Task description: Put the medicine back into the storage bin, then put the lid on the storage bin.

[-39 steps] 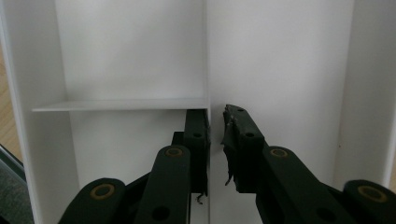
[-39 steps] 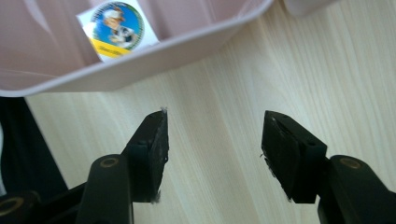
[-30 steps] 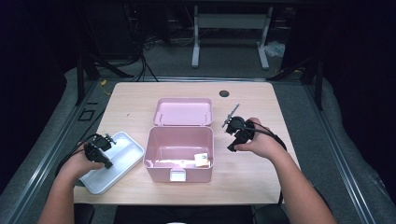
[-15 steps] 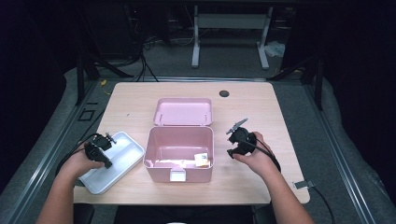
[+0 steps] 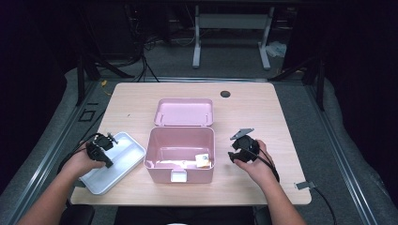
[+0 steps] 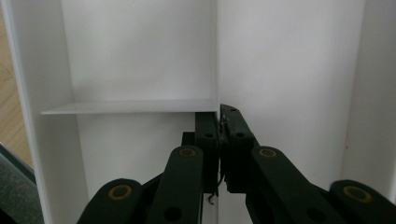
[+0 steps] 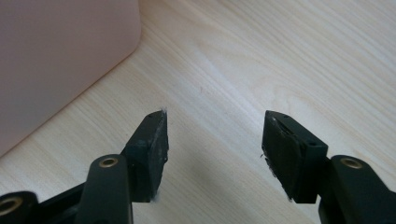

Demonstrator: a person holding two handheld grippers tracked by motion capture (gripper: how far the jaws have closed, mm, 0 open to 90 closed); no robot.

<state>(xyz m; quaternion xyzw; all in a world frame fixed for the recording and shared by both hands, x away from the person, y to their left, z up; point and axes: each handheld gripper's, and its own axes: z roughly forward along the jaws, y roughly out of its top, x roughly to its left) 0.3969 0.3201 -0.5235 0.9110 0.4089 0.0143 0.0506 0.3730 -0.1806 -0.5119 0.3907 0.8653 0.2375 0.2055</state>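
Observation:
A white divided tray (image 5: 126, 151) lies at the table's left front. My left gripper (image 5: 108, 160) reaches down into it. In the left gripper view the tray's pale compartments (image 6: 140, 56) surround my left gripper (image 6: 220, 115). Its jaws have just been closing and now stand pressed together on the thin divider wall where two partitions meet. An open pink box (image 5: 151, 149) sits in the middle, with small items (image 5: 202, 160) in its near right corner. To its right, low over bare wood, my right gripper (image 5: 233, 157) is open. My right gripper (image 7: 215, 135) holds nothing, and the pink box's wall (image 7: 60, 60) stands at its left.
The pink lid (image 5: 184, 112) lies flat just behind the box. A dark round hole (image 5: 225, 93) marks the table's far side. Light wood table (image 7: 280, 56) stretches to the right of the box. Cables trail from both grippers off the near edge.
The right hand has come down and toward the near edge, beside the box's right wall. The left hand has stayed on the tray.

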